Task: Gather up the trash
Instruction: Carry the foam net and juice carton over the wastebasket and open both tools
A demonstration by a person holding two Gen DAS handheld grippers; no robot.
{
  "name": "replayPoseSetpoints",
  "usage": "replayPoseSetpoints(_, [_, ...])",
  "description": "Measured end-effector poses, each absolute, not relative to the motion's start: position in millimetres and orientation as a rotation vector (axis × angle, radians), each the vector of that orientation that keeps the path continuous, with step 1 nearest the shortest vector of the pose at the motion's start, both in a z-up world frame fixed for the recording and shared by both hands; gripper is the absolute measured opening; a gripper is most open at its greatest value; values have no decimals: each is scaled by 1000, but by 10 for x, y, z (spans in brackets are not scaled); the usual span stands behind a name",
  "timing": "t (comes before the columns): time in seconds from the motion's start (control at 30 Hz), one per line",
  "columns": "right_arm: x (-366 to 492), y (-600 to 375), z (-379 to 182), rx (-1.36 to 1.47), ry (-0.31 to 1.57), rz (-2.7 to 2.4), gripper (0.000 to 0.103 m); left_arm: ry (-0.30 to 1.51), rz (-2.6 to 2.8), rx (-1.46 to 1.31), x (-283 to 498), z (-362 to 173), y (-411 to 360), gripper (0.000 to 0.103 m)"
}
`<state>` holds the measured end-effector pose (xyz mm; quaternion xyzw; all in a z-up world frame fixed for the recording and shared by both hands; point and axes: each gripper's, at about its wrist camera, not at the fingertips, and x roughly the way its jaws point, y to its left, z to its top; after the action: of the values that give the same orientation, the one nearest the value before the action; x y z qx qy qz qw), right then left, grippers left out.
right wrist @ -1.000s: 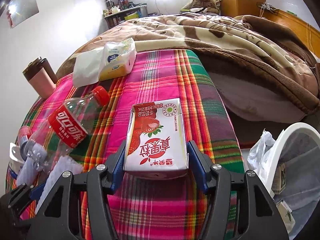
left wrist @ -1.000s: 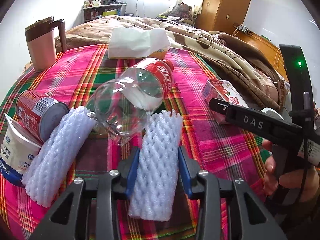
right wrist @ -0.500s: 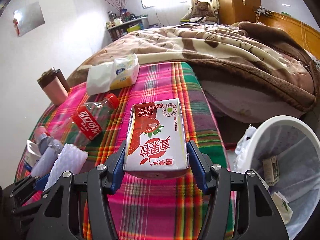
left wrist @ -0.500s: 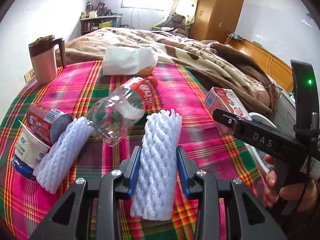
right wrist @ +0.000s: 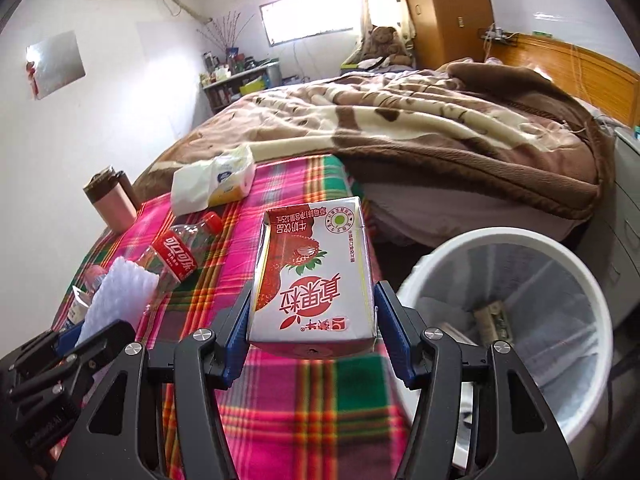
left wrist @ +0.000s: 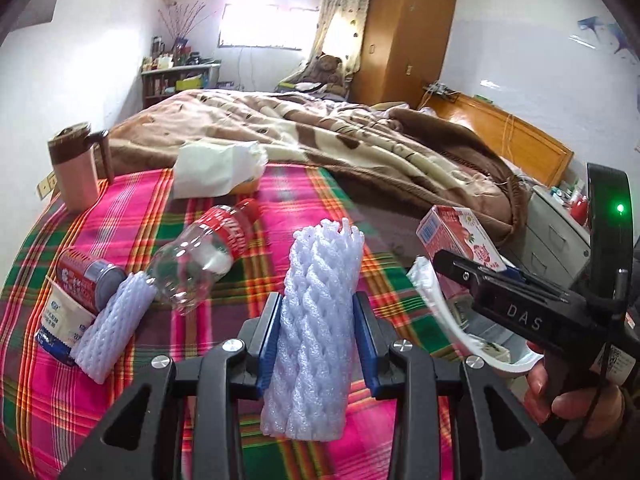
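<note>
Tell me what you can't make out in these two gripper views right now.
- Trash bin: right wrist view, near side hidden behind the right gripper holding the milk carton.
- Yogurt cup: left wrist view, partly covered by the second foam net; label too small.

foam nets: 2 [left wrist: 316, 320] [left wrist: 110, 330] | plastic bottles: 1 [left wrist: 204, 256] | cans: 1 [left wrist: 86, 276] | yogurt cups: 1 [left wrist: 60, 322] | milk cartons: 1 [right wrist: 314, 276] | tissue packs: 1 [left wrist: 218, 168] | mugs: 1 [left wrist: 78, 166] | trash bins: 1 [right wrist: 520, 240] | grippers: 2 [left wrist: 316, 354] [right wrist: 314, 338]
</note>
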<state>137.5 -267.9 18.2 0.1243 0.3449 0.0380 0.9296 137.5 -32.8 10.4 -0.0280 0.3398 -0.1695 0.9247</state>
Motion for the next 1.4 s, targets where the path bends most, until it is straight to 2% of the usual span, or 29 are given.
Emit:
replayPoseSetpoints(0.63, [1045, -3463, 140, 302, 689, -90, 59, 690, -509, 6, 1298, 191, -1257, 37])
replayPoseSetpoints(1.4, [939, -4102, -193, 329, 783, -212, 60, 767, -632, 99, 1339, -5, -2261, 38])
